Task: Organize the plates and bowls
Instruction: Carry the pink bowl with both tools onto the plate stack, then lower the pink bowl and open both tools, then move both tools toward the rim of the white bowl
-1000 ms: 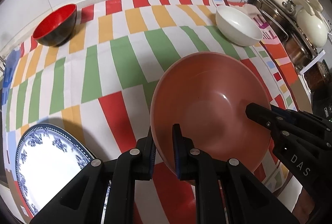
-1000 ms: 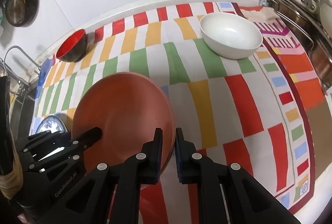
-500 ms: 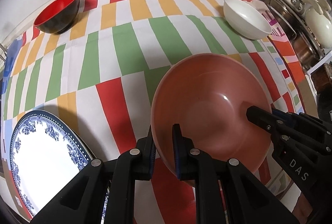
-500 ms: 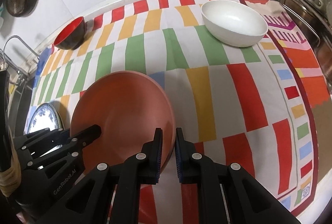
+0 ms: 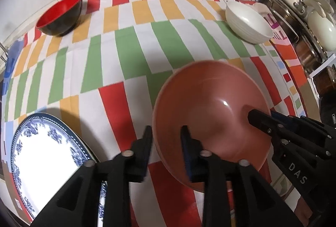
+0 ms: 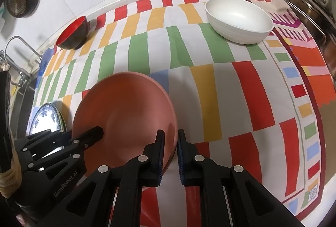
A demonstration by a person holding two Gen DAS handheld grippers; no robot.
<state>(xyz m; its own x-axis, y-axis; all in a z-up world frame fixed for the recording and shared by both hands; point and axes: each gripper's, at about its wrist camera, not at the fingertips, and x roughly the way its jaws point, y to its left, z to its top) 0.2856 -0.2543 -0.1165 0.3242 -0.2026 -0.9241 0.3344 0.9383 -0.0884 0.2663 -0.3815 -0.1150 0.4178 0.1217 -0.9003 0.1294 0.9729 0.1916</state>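
A wide pink bowl [image 5: 210, 105] sits low over the striped tablecloth [image 5: 134, 54]. My left gripper [image 5: 166, 134] straddles its near-left rim. Its jaws are opening, with a gap between the inner pad and the bowl wall. My right gripper [image 6: 170, 139] is shut on the bowl's [image 6: 126, 105] right rim. It reaches into the left wrist view as black fingers [image 5: 258, 119] over the bowl. A blue-and-white plate [image 5: 42, 149] lies at the near left. A red-lined black bowl [image 5: 61, 14] stands at the far left and a white bowl [image 5: 247, 21] at the far right.
A metal rack with pots and lids [image 5: 294, 16] lines the right edge of the counter. A faucet [image 6: 16, 46] and a hanging strainer [image 6: 20, 0] are at the far left. A white tiled wall runs behind the cloth.
My left gripper's jaws have parted from the pink bowl's rim, which they were clamping before. My right gripper keeps its grip on the opposite rim.
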